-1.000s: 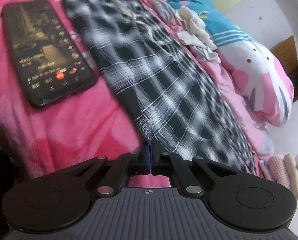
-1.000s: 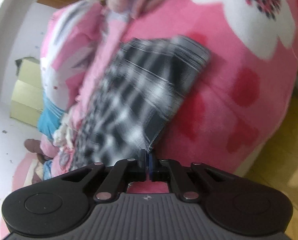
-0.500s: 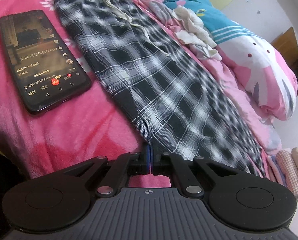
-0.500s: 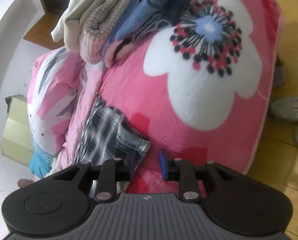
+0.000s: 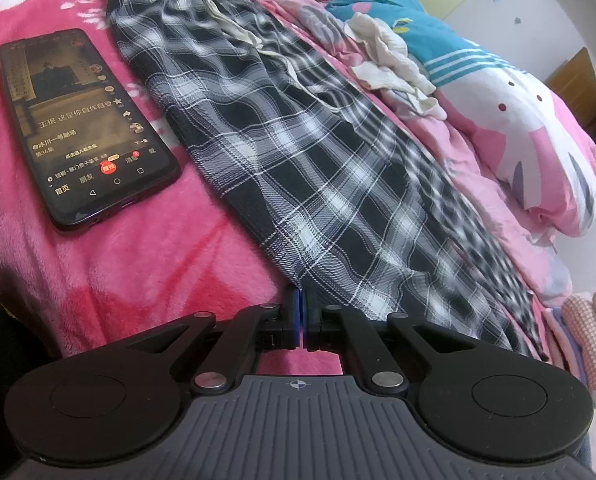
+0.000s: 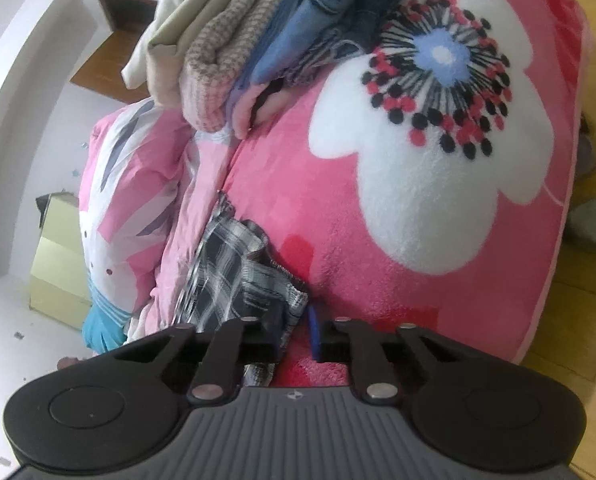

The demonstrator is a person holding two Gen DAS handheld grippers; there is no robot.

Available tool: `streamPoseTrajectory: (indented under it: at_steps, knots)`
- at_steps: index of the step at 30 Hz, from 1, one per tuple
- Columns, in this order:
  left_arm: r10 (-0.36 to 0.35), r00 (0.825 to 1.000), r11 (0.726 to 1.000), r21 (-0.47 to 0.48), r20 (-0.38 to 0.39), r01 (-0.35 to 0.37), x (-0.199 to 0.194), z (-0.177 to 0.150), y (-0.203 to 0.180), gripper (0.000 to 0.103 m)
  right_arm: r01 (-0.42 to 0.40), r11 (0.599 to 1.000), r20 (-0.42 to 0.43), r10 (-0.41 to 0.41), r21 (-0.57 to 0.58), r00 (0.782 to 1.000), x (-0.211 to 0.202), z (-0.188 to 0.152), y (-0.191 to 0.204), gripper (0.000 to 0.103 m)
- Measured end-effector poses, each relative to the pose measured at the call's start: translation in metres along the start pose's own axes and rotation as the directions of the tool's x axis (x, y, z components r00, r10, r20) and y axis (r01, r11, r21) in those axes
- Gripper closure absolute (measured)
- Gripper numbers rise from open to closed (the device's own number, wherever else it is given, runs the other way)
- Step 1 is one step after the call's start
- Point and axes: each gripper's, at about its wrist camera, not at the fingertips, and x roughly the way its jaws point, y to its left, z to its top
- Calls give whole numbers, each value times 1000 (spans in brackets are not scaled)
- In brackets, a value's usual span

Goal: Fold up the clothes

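**Right gripper lets the trouser hem go and closes in on it again**

Left wrist view: the left gripper (image 5: 301, 312) stays clamped on the near edge of the plaid trousers (image 5: 290, 152), its jaws pressed together on the fabric exactly as a second ago. The trousers now lie stretched flat along the pink blanket (image 5: 146, 256), the blur of a second ago gone, beside a phone (image 5: 82, 120) with a lit screen. The waistband and drawstring sit at the far end.

Right wrist view: a second ago the right gripper (image 6: 296, 334) held the hem pinched and lifted; now the hem lies crumpled on the blanket. Its jaws are closing, yet a gap shows between them, with the hem at the left finger and possibly not yet pinched. A folded pile (image 6: 234, 52) waits beyond.

The lengthwise laying-out looks done; the next fold likely needs this hem regripped.
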Motion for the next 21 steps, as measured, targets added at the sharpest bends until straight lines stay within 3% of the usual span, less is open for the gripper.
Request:
streamPoseTrajectory:
  at_steps: [5,9,13,17,19,21]
  knots:
    - [4,1000,1000,-2,1,-4,-1,0,0,102,8,997,44,-4,-77,999,-18,4,21,99]
    - [8,1000,1000,-5,1,-8,-1,1,0,102,65,987,69,-55,-150,996,-36,3,33,99]
    - [5,1000,1000,-2,-2,-5,-1,1,1,102,162,980,12,-161,-115,987,-25,-2,14,99]
    - [-2,1000,1000,1,-4,2,0,2,2,102,197,977,21,-196,-79,980,-24,7,4,95]
    - [-6,1000,1000,5,-4,6,0,2,2,102,250,957,99,-237,-150,966,-27,21,17,95]
    - [-6,1000,1000,14,-6,7,0,2,2,101,227,943,98,-209,-241,973,-13,35,39,95]
